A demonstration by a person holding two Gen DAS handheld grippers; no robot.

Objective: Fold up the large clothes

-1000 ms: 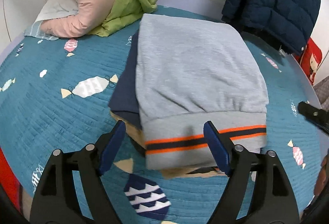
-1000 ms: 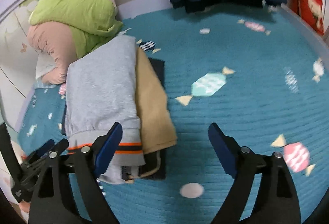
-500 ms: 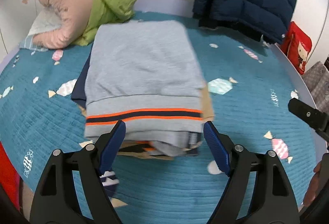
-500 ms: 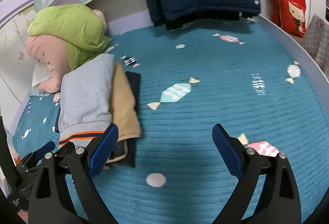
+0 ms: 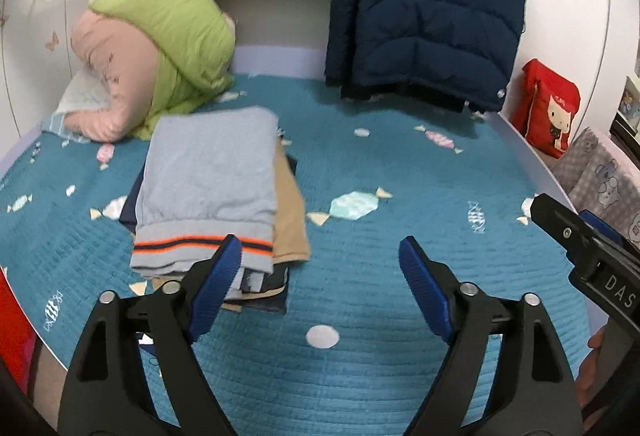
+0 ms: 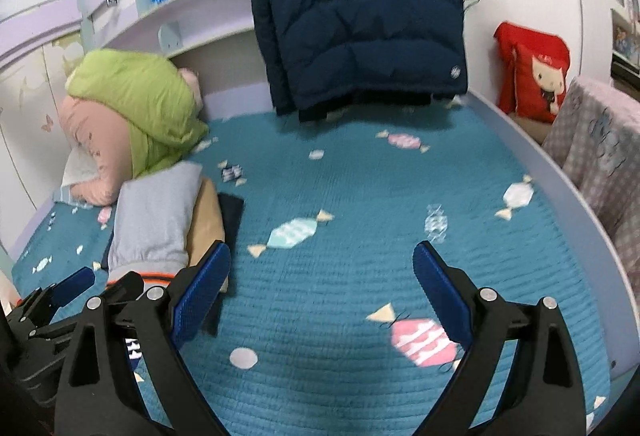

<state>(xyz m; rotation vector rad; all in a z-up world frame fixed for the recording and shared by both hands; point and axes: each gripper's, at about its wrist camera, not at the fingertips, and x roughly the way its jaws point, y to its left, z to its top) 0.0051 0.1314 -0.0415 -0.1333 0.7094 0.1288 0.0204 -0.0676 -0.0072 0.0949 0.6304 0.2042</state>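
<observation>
Both claws gape over bare quilt (image 5: 400, 163) beside the folded stack (image 5: 212, 187).

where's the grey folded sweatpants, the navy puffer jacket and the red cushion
grey folded sweatpants (image 5: 212, 171): left wrist view, middle of the top fold
navy puffer jacket (image 5: 428, 15): left wrist view, quilted front
red cushion (image 6: 536, 71): right wrist view, its printed face

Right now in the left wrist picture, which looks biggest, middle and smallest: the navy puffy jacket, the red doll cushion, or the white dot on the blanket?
1. Navy puffy jacket, biggest.
2. Red doll cushion, middle.
3. White dot, smallest, though it lies nearest the camera.
</observation>
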